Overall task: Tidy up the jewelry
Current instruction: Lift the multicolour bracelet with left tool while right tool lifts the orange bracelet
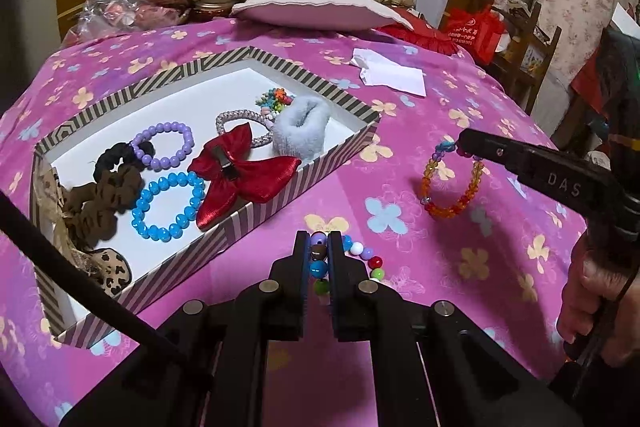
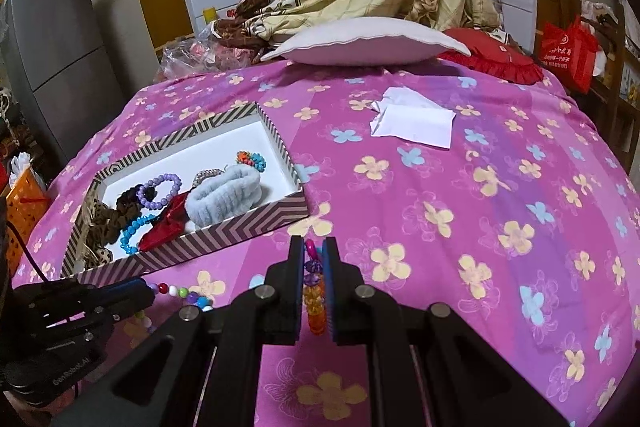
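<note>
A striped box with a white inside lies on the pink flowered bedspread. It holds a red bow, a blue bead bracelet, a purple bead bracelet, a pale fluffy scrunchie and dark scrunchies. My left gripper is shut on a multicolour bead bracelet low over the bedspread, just right of the box. My right gripper is shut on an orange bead bracelet, which hangs above the bedspread.
A folded white paper lies on the bedspread behind. A white pillow and a red cushion sit at the far edge. A person's hand holds the right gripper.
</note>
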{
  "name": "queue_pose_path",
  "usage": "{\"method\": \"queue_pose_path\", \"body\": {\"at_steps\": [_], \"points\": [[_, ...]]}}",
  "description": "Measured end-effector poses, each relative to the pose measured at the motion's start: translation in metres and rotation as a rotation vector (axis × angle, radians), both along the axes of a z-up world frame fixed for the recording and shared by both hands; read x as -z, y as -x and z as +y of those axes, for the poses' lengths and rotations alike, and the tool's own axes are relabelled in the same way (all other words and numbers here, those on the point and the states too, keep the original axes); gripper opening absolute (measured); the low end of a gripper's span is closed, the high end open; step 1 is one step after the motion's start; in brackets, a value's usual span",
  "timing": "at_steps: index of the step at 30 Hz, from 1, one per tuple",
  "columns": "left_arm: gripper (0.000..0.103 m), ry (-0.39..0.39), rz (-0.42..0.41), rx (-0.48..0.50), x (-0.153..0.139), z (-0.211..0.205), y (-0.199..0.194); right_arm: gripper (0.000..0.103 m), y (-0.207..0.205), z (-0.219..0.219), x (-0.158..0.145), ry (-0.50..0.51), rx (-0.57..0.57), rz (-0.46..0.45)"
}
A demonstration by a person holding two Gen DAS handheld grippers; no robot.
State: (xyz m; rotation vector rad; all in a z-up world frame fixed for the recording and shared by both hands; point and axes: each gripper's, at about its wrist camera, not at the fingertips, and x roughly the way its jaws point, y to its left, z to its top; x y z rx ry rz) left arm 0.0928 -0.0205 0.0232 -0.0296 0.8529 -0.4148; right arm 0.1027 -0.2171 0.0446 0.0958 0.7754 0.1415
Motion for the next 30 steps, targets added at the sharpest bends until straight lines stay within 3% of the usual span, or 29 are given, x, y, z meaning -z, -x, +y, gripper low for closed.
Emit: {"method": "queue_pose_path", "body": {"at_steps": [30], "points": [[0.009, -0.016, -0.012, -0.016, 0.0010, -0.0001, -0.0018, 0.009, 0.0026, 0.0015, -0.0071, 0.017, -0.001, -0.027]]}}
